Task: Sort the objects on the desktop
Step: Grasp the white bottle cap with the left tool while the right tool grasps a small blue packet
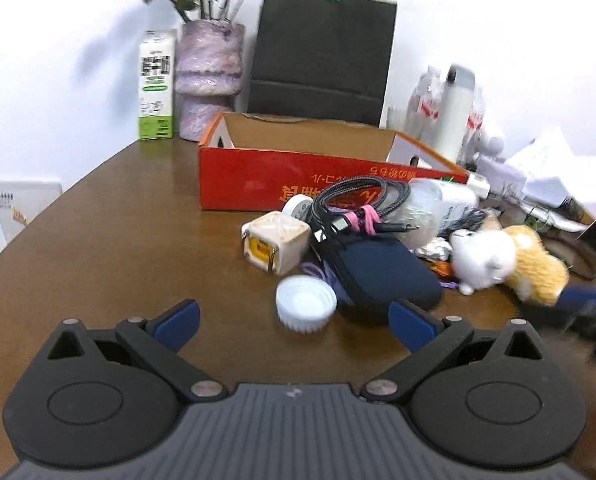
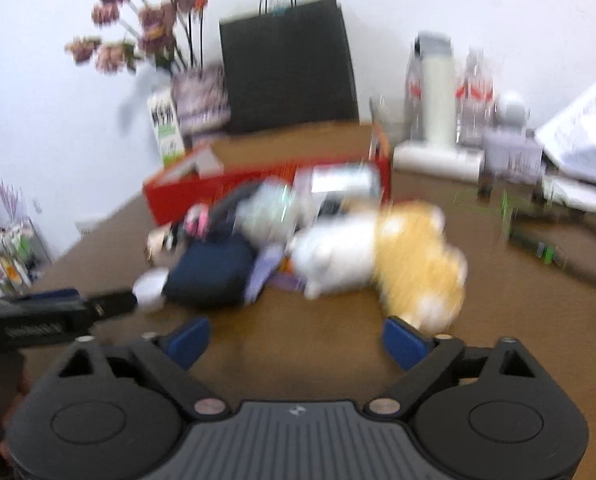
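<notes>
Clutter sits piled on the brown desk [image 1: 118, 232] just in front of the red cardboard box [image 1: 258, 176], which looks open-topped and mostly empty from here. Left gripper [image 1: 294, 322] has its jaws wide apart with nothing in them, low over the desk; white bottle cap [image 1: 305, 307] lies right between and just ahead of its blue pads. Behind the cap: navy pouch [image 1: 382, 272], cream cube charger [image 1: 276, 242], and a black cable coil [image 1: 362, 204] tied with a pink strap resting on top of the pouch. Right gripper [image 2: 296, 342] also spread wide and empty, pointed at the white-and-orange plush toy [image 2: 382, 260]; its right pad is just beside the plush's orange end. That view is blurred, so contact is hard to call. Looks like the approach step, no pick made yet. Next move, I'd guess: left drops onto the cap and closes across its ribbed rim; right needs to push further in to straddle the plush body before squeezing. Box is the likely drop spot, near both.
</notes>
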### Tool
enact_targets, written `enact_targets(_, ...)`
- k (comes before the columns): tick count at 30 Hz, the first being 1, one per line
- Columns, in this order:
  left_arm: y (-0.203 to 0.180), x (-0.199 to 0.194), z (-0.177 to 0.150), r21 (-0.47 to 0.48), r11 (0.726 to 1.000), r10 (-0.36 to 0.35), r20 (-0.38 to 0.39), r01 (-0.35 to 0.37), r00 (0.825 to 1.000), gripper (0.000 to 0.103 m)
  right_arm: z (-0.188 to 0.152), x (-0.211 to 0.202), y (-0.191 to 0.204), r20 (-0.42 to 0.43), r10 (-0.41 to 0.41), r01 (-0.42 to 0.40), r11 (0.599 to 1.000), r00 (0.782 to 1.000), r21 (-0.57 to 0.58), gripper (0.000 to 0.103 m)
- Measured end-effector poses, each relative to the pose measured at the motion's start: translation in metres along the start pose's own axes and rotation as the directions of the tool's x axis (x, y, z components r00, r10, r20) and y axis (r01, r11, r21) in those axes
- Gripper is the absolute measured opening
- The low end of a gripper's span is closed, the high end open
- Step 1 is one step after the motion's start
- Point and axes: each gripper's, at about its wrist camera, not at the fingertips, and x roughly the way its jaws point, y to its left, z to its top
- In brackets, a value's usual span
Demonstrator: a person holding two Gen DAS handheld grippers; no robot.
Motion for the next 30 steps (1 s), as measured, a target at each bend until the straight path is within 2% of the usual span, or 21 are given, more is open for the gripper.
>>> enact_targets(2,-0.001,0.015,0.008,0.001,1.000,-0.019,-0.027,0.019,0.999,0.090,0.016,0.007,-0.007,0.036,-0.003,0.004,0.999,0.999,-0.035,0.080)
enact_targets(5,0.004,0.027,0.011,-0.046,0.997,-0.057,-0.035,0.056,0.998,0.085,0.038,0.031,-0.016,0.045,-0.033,0.037,0.995,0.998,-0.090,0.066)
enact_targets(6,0.005,0.030,0.012,-0.056,0.996,-0.070,-0.039,0.067,0.997,0.083,0.044,0.040,-0.018,0.048,-0.040,0.045,0.994,0.998,-0.097,0.065)
enact_targets(8,0.007,0.034,0.012,-0.070,0.994,-0.091,-0.043,0.088,0.995,0.079,0.051,0.061,-0.022,0.028,-0.042,0.044,0.995,0.999,-0.095,0.064)
enact_targets(11,0.009,0.035,0.012,-0.076,0.990,-0.119,-0.048,0.115,0.992,0.072,0.056,0.089,-0.027,-0.021,-0.021,0.019,0.997,1.000,-0.081,0.053)
enact_targets(12,0.009,0.034,0.012,-0.076,0.990,-0.120,-0.050,0.116,0.991,0.069,0.057,0.096,-0.026,-0.035,-0.030,0.027,0.997,0.999,-0.077,0.046)
enact_targets(15,0.010,0.032,0.012,-0.077,0.992,-0.105,-0.048,0.101,0.993,0.068,0.057,0.103,-0.025,-0.040,-0.037,0.034,0.997,0.999,-0.062,0.033)
enact_targets(16,0.011,0.030,0.012,-0.080,0.993,-0.090,-0.046,0.086,0.995,0.067,0.057,0.104,-0.025,-0.045,-0.038,0.035,0.998,0.998,-0.056,0.018)
enact_targets(17,0.012,0.029,0.012,-0.079,0.994,-0.078,-0.052,0.074,0.996,0.066,0.057,0.104,-0.025,-0.046,-0.038,0.036,0.998,0.998,-0.052,0.010)
enact_targets(19,0.013,0.030,0.008,-0.072,0.995,-0.067,-0.066,0.062,0.996,0.062,0.059,0.097,-0.023,-0.020,-0.041,0.040,0.998,0.999,-0.052,0.007)
enact_targets(21,0.013,0.033,0.006,-0.066,0.996,-0.066,-0.084,0.060,0.994,0.044,0.063,0.083,-0.018,0.029,-0.042,0.044,0.997,0.999,-0.060,0.007)
enact_targets(22,0.012,0.033,0.006,-0.059,0.997,-0.053,-0.079,0.048,0.996,0.041,0.064,0.074,-0.015,0.054,-0.038,0.042,0.997,0.998,-0.065,0.007)
enact_targets(25,0.010,0.032,0.006,-0.051,0.998,-0.047,-0.076,0.043,0.996,0.040,0.065,0.043,-0.006,0.114,-0.020,0.029,0.996,0.993,-0.080,0.007)
enact_targets(30,0.010,-0.004,0.004,-0.064,0.998,-0.028,-0.028,0.026,0.999,0.040,0.038,-0.016,0.010,0.127,0.044,-0.032,0.995,0.991,-0.095,0.007)
